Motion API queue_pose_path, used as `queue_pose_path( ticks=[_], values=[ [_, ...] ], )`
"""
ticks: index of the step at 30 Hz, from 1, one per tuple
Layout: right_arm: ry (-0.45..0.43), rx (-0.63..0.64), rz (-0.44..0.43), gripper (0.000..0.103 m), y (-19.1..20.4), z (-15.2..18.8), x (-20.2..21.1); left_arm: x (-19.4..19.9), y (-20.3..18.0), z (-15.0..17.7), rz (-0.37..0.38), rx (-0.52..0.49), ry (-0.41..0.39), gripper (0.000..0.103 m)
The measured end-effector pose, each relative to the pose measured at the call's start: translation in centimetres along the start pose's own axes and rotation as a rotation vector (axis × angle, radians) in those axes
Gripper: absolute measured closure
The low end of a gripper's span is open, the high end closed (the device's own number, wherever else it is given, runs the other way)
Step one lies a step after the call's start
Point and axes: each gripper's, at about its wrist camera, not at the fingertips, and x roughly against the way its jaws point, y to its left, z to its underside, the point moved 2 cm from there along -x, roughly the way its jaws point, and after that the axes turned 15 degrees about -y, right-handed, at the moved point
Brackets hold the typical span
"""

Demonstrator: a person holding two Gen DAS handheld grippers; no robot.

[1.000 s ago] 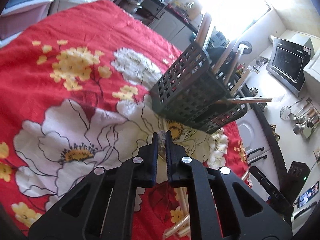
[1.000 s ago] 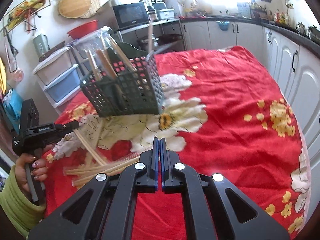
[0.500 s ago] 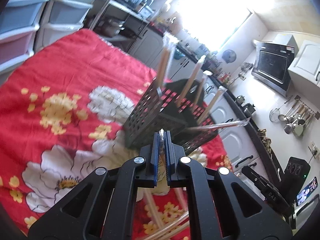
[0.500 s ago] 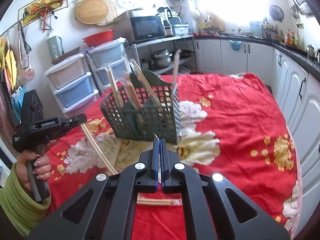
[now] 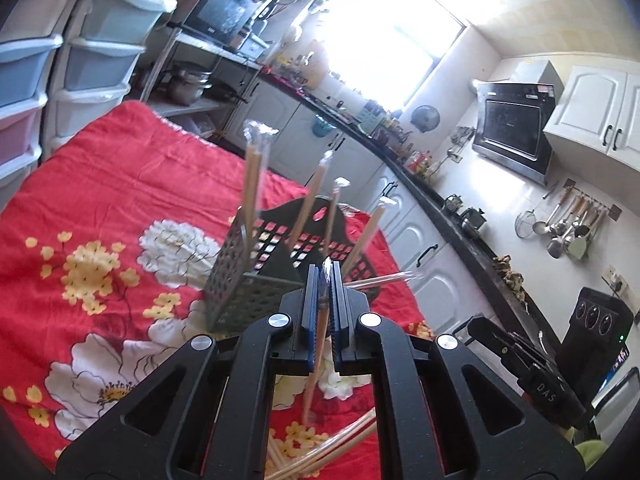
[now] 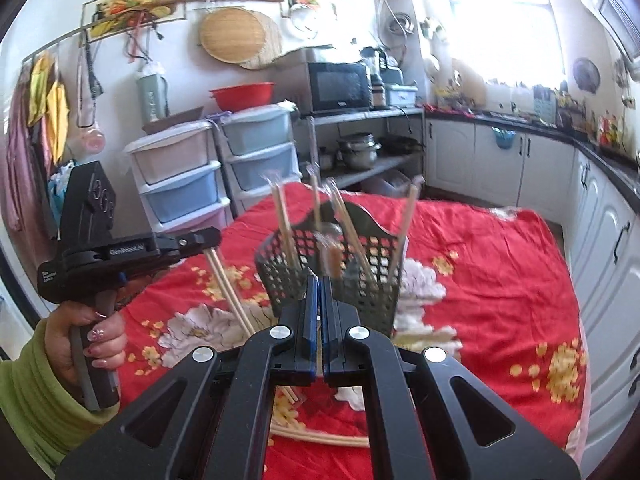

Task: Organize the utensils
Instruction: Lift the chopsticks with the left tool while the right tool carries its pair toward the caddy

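Observation:
A dark perforated utensil basket [image 5: 256, 284] [image 6: 340, 276] stands on the red flowered cloth and holds several wrapped chopstick pairs upright. My left gripper [image 5: 325, 276] is shut on a wrapped chopstick pair [image 5: 314, 376] [image 6: 228, 284] that hangs down from its fingers, lifted above the cloth, near the basket's near side. My right gripper [image 6: 319, 284] is shut, with a thin wrapped pair [image 6: 319, 356] between its fingers, in front of the basket. More wrapped chopsticks [image 5: 316, 456] [image 6: 320, 436] lie loose on the cloth below the grippers.
The red flowered cloth [image 5: 100, 216] covers the table. Plastic drawer units [image 6: 192, 188] and a shelf with a microwave [image 6: 340, 86] stand beyond the far edge. White cabinets and a dark counter [image 6: 600, 184] run along the right.
Both grippers have risen and tilted up from the cloth. The left one has lifted its chopstick pair clear of the pile; the basket now stands upright in view.

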Motion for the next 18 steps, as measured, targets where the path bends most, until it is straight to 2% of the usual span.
queue_pose_path(
  ticks=[8,18],
  values=[
    [-0.076,0.048,-0.011,0.101,1.0,-3.0,0.9,0.7,-2.1,-1.9,0.042,-0.034,-0.043,0.1],
    [-0.138,0.064,0.011,0.101,0.7,-5.0,1.8,1.6,-4.4,-4.8,0.08,-0.076,-0.107,0.101]
  ],
)
